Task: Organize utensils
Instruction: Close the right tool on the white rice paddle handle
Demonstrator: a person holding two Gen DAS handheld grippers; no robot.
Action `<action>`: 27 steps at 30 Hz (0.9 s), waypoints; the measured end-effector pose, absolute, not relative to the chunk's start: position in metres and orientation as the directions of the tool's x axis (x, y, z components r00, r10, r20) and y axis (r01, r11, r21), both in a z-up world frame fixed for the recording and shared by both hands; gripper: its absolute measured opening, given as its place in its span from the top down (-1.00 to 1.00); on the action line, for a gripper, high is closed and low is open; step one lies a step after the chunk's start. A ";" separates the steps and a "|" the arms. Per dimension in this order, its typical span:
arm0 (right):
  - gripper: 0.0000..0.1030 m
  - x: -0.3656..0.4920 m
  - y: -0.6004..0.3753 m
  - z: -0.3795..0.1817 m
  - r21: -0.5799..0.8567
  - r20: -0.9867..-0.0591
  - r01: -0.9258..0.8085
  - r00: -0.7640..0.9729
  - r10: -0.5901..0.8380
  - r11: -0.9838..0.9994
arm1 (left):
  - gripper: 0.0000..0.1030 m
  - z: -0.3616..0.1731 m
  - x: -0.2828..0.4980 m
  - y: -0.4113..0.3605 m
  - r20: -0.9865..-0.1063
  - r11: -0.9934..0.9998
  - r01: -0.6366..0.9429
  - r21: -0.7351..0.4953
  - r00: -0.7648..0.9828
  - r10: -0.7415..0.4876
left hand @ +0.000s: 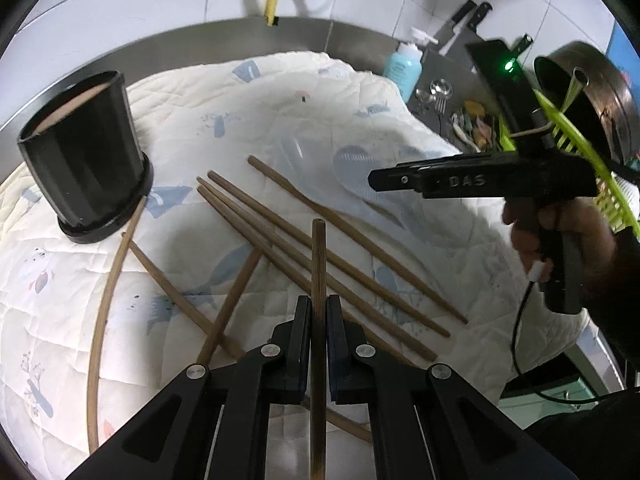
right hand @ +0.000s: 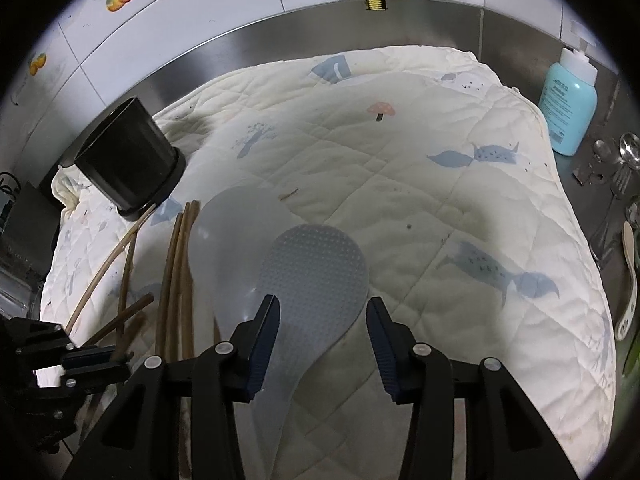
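My left claw (left hand: 319, 316) is clamped on one wooden chopstick (left hand: 318, 264), which stands straight up the left wrist view toward 12 o'clock; its lower end runs out of sight between the claw arms at 6 o'clock. The loose chopsticks (left hand: 320, 256) lie crisscrossed on the quilted cloth (left hand: 224, 92) that covers the bench, and several pass under my claw, so I cannot count them. A black holder cup (left hand: 86, 156) stands at about 10 o'clock; how much it already holds I cannot make out.

My right claw (right hand: 323, 312) has its pads apart, hovering over a translucent rice paddle (right hand: 316, 264) lying on the cloth. The paddle's handle slips between the claw arms toward 6 o'clock and is cut off there. Whether the pads touch the paddle I cannot tell; a gap shows on the right side. A second, fainter clear scoop (right hand: 236, 232) lies at about 10 o'clock of the paddle, barely distinguishable from the fabric. At 3 o'clock a blue bottle (right hand: 568, 100) stands on the steel bench (right hand: 440, 24), with metal cutlery (right hand: 624, 160) beside it squeezed against the lens rim.
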State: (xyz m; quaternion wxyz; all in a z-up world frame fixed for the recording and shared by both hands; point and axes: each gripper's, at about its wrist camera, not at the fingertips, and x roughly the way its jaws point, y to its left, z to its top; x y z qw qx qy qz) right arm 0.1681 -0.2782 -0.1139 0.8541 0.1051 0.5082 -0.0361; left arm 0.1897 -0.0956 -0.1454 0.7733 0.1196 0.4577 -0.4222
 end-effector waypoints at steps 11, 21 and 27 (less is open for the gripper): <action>0.03 0.182 -0.291 -0.117 0.213 -0.875 0.165 0.471 0.113 0.963 | 0.87 -0.131 0.193 -0.079 -0.789 0.648 0.728 -0.224 0.255 -0.559; -0.19 0.184 -0.273 -0.114 0.177 -0.891 0.166 0.445 0.086 0.970 | 0.87 -0.131 0.197 -0.076 -0.781 0.658 0.714 -0.238 0.262 -0.567; -0.33 0.187 -0.267 -0.118 0.152 -0.898 0.171 0.435 0.064 0.973 | 0.87 -0.131 0.200 -0.074 -0.779 0.664 0.706 -0.246 0.264 -0.569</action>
